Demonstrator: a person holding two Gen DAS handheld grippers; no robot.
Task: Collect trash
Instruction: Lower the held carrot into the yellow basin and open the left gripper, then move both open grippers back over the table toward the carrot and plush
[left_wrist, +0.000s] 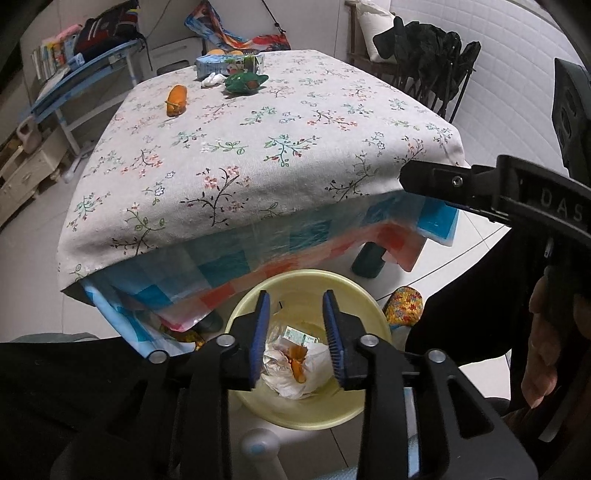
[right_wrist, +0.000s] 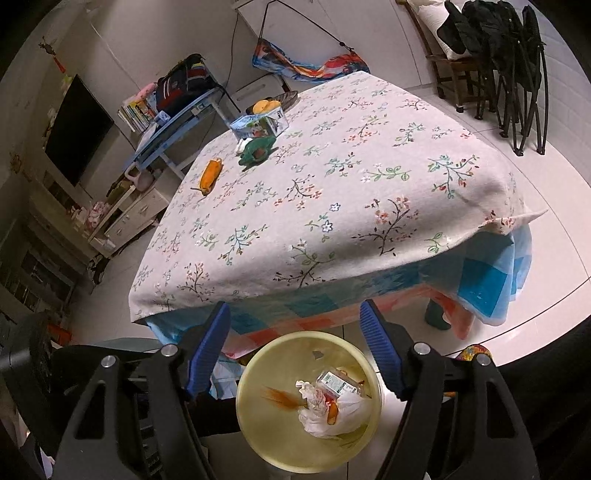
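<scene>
Trash — crumpled white tissue (right_wrist: 332, 413), orange peel (right_wrist: 282, 398) and a small green-printed carton (right_wrist: 334, 384) — heaped inside the round pale-yellow plastic bin (right_wrist: 251, 424) on the floor just below the near edge of the table under a floral cloth (right_wrist: 332, 192). Left gripper (left_wrist: 297, 332) poised over the bin, blue-padded fingers (left_wrist: 260, 332) spread, holding nothing; right gripper (right_wrist: 295, 350) likewise above it, fingers wide apart and empty. Farther back on the cloth: an orange peel piece (left_wrist: 176, 99), a green wrapper (left_wrist: 245, 83), a white tissue wad (left_wrist: 213, 78) and a blue printed box (left_wrist: 229, 64).
</scene>
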